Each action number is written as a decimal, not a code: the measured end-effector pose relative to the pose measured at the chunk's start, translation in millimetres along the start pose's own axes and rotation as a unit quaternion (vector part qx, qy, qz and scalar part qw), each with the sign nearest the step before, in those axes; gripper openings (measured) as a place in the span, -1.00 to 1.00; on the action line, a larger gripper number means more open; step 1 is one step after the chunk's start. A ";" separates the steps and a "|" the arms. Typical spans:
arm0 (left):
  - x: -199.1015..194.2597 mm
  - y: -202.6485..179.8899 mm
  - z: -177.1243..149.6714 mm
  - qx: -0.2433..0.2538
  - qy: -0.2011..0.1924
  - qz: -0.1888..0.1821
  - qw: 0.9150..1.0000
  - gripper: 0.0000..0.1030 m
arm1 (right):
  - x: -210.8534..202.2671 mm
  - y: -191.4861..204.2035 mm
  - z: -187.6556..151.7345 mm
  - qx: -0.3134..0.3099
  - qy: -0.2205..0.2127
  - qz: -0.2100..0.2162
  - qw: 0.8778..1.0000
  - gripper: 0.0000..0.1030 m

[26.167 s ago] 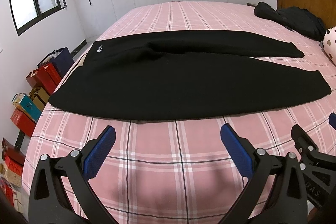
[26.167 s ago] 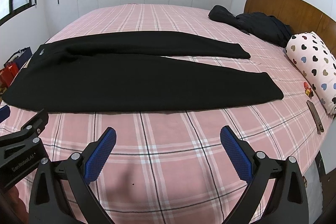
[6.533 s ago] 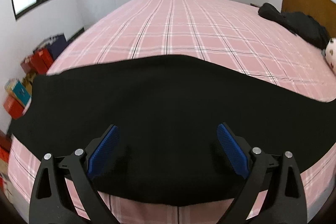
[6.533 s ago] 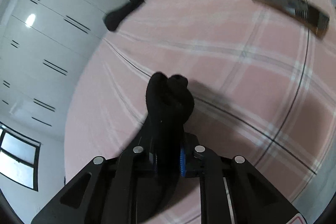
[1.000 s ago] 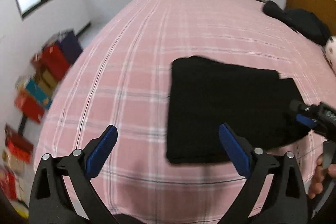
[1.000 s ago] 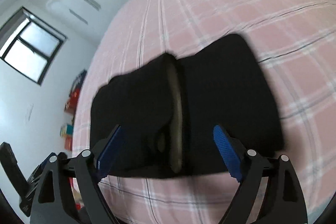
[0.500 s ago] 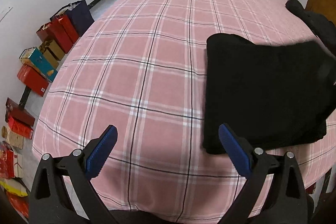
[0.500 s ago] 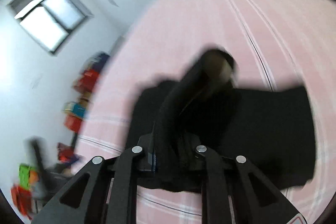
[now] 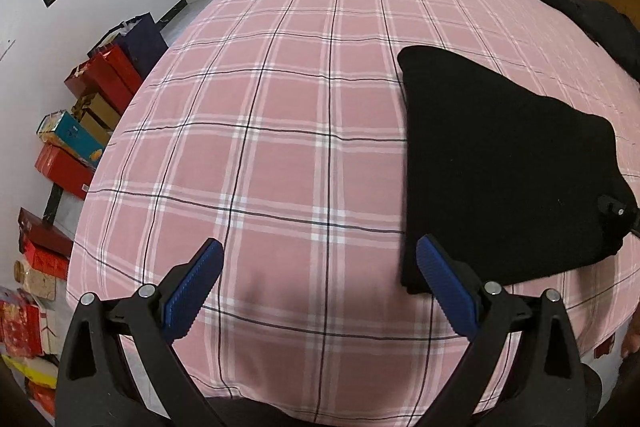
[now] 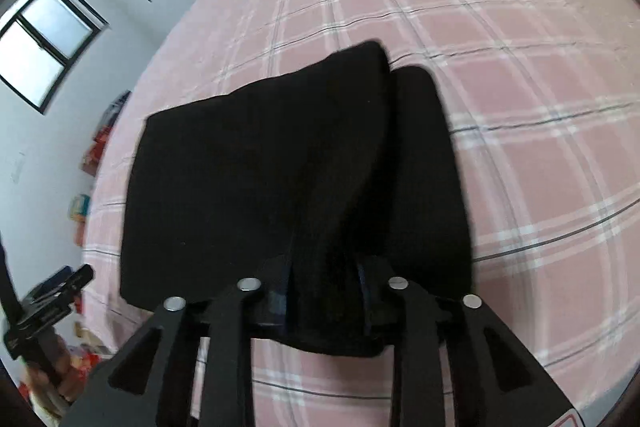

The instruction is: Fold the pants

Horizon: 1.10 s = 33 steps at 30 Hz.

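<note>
bed: we see a wide bed under a pink plaid sheet (image 9: 280, 155); it carries everything here.
pants: folded black knit pants (image 9: 500, 163) lie as a thick rectangle on the right part of the bed, near its front edge. In the right wrist view the pants (image 10: 260, 167) show an upper layer with a narrower strip exposed along the right side.
clutter: red and teal boxes (image 9: 68, 151) stacked on the floor along the left wall.
left claw: left claw (image 9: 316, 291) hovers wide open over bare sheet, holding nothing; its right blue pad sits just at the pants' near-left corner.
right claw: right claw (image 10: 324, 291) is clamped on the near edge of the pants, fabric bunched between the pads.
</note>
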<state>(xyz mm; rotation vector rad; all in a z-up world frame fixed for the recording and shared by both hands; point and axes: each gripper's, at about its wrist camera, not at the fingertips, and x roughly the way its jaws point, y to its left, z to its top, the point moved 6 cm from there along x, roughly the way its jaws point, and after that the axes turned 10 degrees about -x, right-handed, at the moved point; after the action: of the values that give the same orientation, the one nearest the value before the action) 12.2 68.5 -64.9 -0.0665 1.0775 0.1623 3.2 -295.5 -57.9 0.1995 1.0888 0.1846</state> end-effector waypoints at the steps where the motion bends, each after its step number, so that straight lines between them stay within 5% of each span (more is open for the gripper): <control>1: -0.4 -1.5 1.0 -0.001 0.000 -0.004 1.000 0.85 | -8.3 -3.0 2.9 0.000 -0.008 -0.011 1.000 -0.12; 2: -0.9 -2.3 2.0 -0.001 0.000 -0.006 1.000 0.85 | -18.7 -7.4 3.8 0.003 -0.020 -0.026 0.999 0.09; 6: 2.8 -6.8 3.1 -0.008 0.001 -0.015 1.000 0.85 | -41.0 4.7 19.9 -0.008 -0.052 -0.014 0.999 0.10; 8: 7.0 -11.4 1.5 -0.013 0.012 -0.023 1.000 0.84 | -39.8 16.2 35.4 -0.037 -0.067 -0.014 0.997 0.42; 11: 4.2 -17.7 -0.4 -0.015 0.015 -0.039 0.999 0.85 | -3.1 9.8 46.6 -0.030 -0.031 -0.025 0.999 0.43; 12: 3.3 -18.9 -0.9 -0.013 0.014 -0.041 0.999 0.85 | 8.9 7.1 46.8 -0.017 -0.017 -0.014 1.000 0.38; 14: 4.6 -20.1 -1.5 -0.006 0.014 -0.037 0.999 0.85 | 26.9 8.2 46.5 -0.017 -0.001 -0.003 1.000 -0.38; 16: 8.1 -19.9 -1.3 -0.006 0.018 -0.036 0.999 0.85 | 18.2 10.4 55.9 -0.031 -0.019 -0.021 0.999 -0.61; 17: 10.2 -20.1 -1.0 -0.006 0.020 -0.036 0.999 0.85 | 6.1 11.7 60.7 -0.028 -0.039 -0.014 0.999 -0.91; 18: 11.3 -20.1 -0.4 -0.006 0.021 -0.036 0.999 0.85 | -10.7 10.1 65.3 -0.024 -0.061 -0.018 0.998 -0.93; 20: 13.4 -20.7 0.8 -0.006 0.022 -0.038 0.999 0.85 | -14.9 0.3 62.8 -0.031 -0.068 -0.039 0.996 -0.81; 23: 19.3 -23.9 1.3 -0.006 0.028 -0.038 0.999 0.85 | 23.1 -18.3 41.3 -0.044 0.019 -0.097 0.994 -0.75; 28: 18.7 -27.1 -0.2 0.002 0.025 -0.033 0.999 0.85 | -21.0 -8.2 19.2 0.028 -0.042 -0.009 0.999 -0.34; 30: 19.5 -28.4 -1.2 0.005 0.025 -0.027 0.999 0.85 | -26.1 -4.8 9.2 0.042 -0.039 0.013 0.998 -0.05; 33: 18.7 -30.4 -2.7 0.003 0.028 -0.027 0.999 0.85 | -13.2 5.9 -12.4 0.047 -0.017 0.025 0.998 0.00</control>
<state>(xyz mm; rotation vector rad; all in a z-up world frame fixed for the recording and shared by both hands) 23.5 40.1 -83.4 -0.0948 1.1312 0.1089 -14.1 -292.2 -50.7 0.3128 1.0599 0.1748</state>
